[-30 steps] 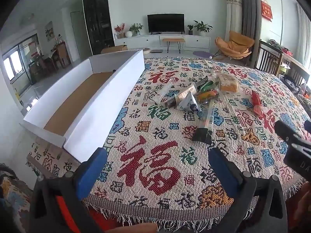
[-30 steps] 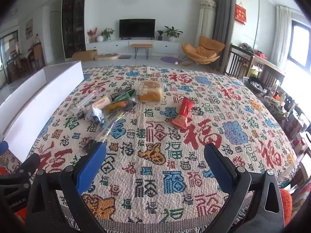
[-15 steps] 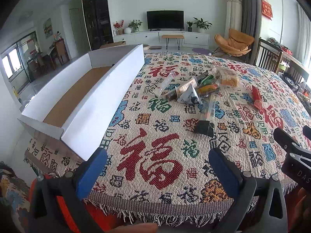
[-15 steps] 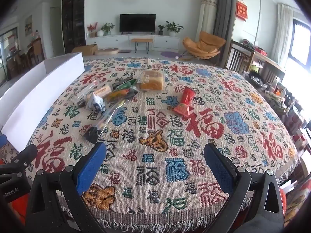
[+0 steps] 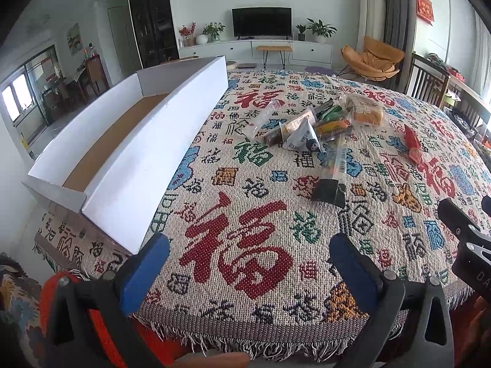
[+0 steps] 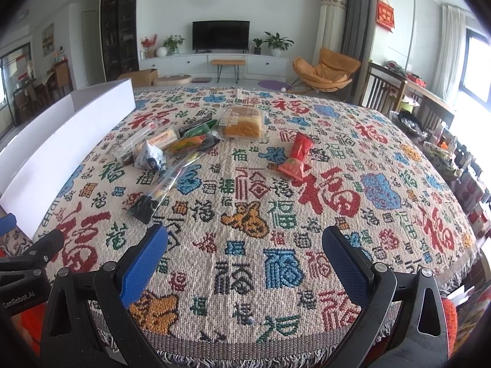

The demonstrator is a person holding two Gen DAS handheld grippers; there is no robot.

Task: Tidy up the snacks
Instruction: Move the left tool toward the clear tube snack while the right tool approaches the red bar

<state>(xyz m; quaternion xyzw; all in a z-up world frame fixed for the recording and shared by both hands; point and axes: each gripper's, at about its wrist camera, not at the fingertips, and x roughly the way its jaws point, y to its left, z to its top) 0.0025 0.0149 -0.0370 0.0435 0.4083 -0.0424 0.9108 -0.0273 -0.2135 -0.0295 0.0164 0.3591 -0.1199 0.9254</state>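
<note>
A pile of snack packets (image 5: 310,124) lies mid-table on the patterned cloth; it also shows in the right wrist view (image 6: 172,144). It includes a wrapped bread (image 6: 244,124), a long clear tube pack (image 6: 162,190) and, apart to the right, a red packet (image 6: 296,158). A long white cardboard box (image 5: 122,150) with a brown floor stands open at the left. My left gripper (image 5: 248,259) is open and empty above the near table edge. My right gripper (image 6: 244,253) is open and empty, near the front edge too.
The table's fringed front edge (image 5: 276,334) is just below both grippers. Wooden chairs (image 6: 389,92) stand at the right side. A living room with a TV (image 6: 221,35) and an orange chair (image 6: 325,70) lies behind.
Both grippers have pulled back and risen a little, so more of the table's near edge shows. Nothing on the table has moved.
</note>
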